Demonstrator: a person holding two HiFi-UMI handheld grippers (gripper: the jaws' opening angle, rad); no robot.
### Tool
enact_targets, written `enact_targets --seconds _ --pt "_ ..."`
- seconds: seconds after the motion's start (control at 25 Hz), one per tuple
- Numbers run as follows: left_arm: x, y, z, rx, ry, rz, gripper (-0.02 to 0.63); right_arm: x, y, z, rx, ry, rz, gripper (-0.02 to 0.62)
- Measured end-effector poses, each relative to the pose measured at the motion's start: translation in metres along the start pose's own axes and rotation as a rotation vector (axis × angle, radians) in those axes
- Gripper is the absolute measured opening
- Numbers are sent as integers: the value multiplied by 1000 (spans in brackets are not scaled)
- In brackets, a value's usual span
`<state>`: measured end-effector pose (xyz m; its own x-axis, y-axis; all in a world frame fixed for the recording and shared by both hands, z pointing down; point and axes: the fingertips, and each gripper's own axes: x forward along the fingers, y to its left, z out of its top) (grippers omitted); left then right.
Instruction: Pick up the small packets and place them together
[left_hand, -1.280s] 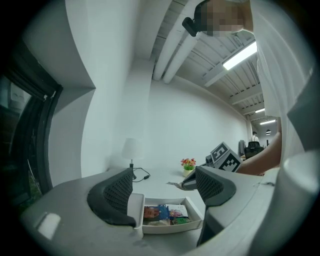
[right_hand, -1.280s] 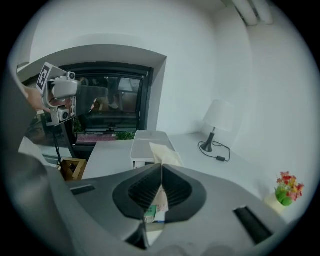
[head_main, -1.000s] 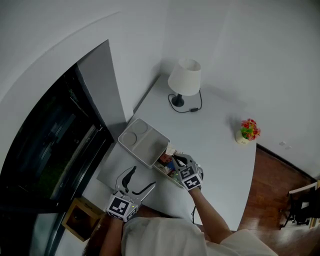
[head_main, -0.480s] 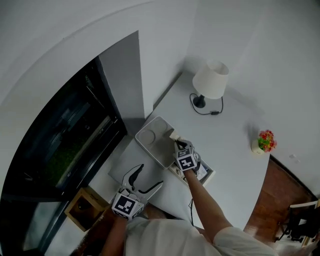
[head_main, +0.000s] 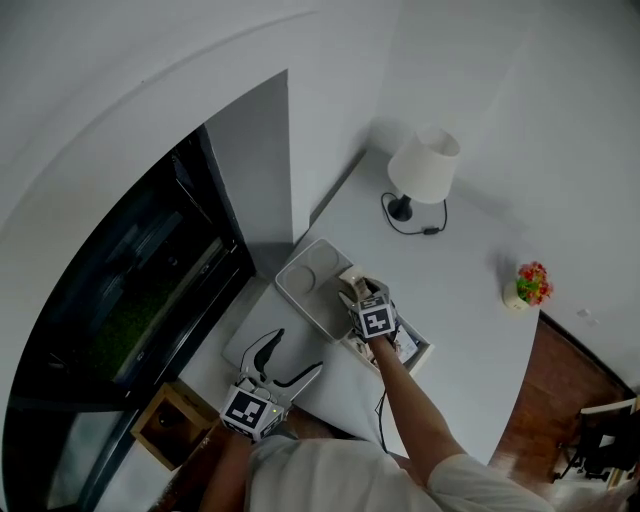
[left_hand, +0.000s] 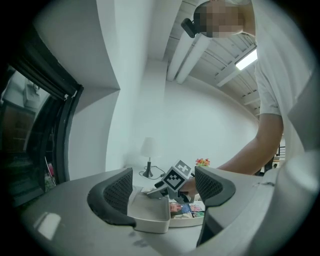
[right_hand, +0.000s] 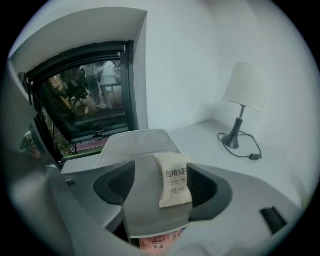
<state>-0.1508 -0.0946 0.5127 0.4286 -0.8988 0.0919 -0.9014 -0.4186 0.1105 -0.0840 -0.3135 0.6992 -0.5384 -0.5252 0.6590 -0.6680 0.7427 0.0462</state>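
R claw is hanging over the gray tray w/ its jaws spread. They've just been opening, and a beige packet is lying flat on the tray floor btwn them. In the right gripper view the packet's edge is sitting just beside the right-hand pad and well apart from the other, so neither pad is squeezing it. The claw is tilting down at the side of the tray that is touching a shallow box. More packets are lying mixed in that box, incl. a reddish one showing just under the claw. L claw is hovering level at the near edge of the tabletop, apart from the tray. Its jaws are standing part-way apart w/ nothing btwn them, and it's facing the tray and the R claw. A lamp w/ a trailing cord is standing at the far end of the tabletop, and a small flower pot is sitting near the right edge, both well apart from the tray.
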Motion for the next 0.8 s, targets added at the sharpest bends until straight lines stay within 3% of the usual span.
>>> enact_targets --seconds 0.24,0.56,0.8 --pt "3 -10 7 -5 -30 -14 390 -31 8 10 -4 -91 66 339" --pt "8 -30 14 -21 -67 -56 371 -137 22 52 -18 -432 179 337" --pt "19 -48 24 7 -81 -99 371 -239 9 67 -10 -638 145 333"
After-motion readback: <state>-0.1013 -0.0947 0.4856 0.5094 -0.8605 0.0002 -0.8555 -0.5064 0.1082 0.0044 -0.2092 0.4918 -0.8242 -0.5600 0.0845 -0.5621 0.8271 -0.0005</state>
